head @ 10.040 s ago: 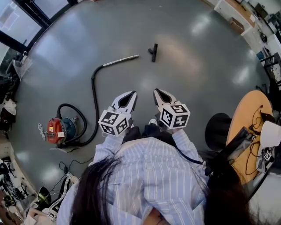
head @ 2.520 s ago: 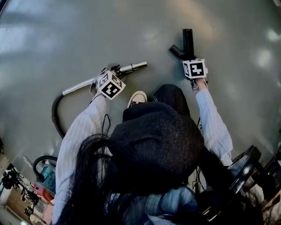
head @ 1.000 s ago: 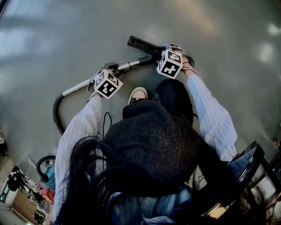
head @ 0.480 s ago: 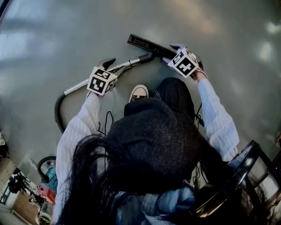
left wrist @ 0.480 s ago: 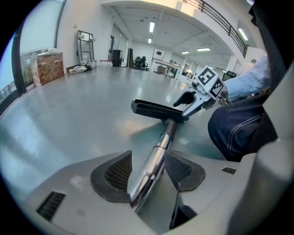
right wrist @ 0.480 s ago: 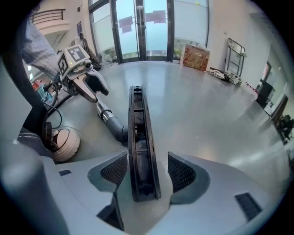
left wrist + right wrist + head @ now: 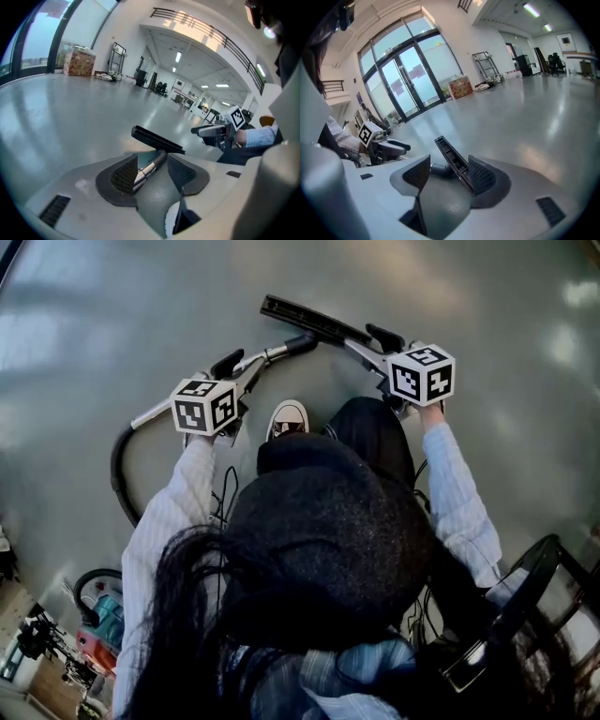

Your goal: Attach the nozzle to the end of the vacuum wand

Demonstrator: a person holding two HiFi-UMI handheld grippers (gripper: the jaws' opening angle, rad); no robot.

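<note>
The black nozzle (image 7: 314, 320) sits on the end of the silver wand (image 7: 267, 354), and both lie on the grey floor. My left gripper (image 7: 236, 369) hovers over the wand, jaws open. In the left gripper view the wand (image 7: 147, 169) shows in the gap of that gripper (image 7: 152, 161), with the nozzle (image 7: 157, 139) beyond. My right gripper (image 7: 373, 343) hangs open by the nozzle's right end. In the right gripper view the nozzle (image 7: 450, 157) lies past the jaws of this gripper (image 7: 449, 164), close to the right pad, with no grip showing.
The black hose (image 7: 117, 470) curves from the wand back to the red and blue vacuum body (image 7: 94, 624) at the lower left. A white shoe (image 7: 286, 416) stands just behind the wand. A chair (image 7: 534, 596) is at the lower right. Glass doors (image 7: 408, 79) stand far off.
The right gripper brought the nozzle onto the wand's end. Both grippers have since risen from the floor and rolled, and the joined wand and nozzle stay lying down.
</note>
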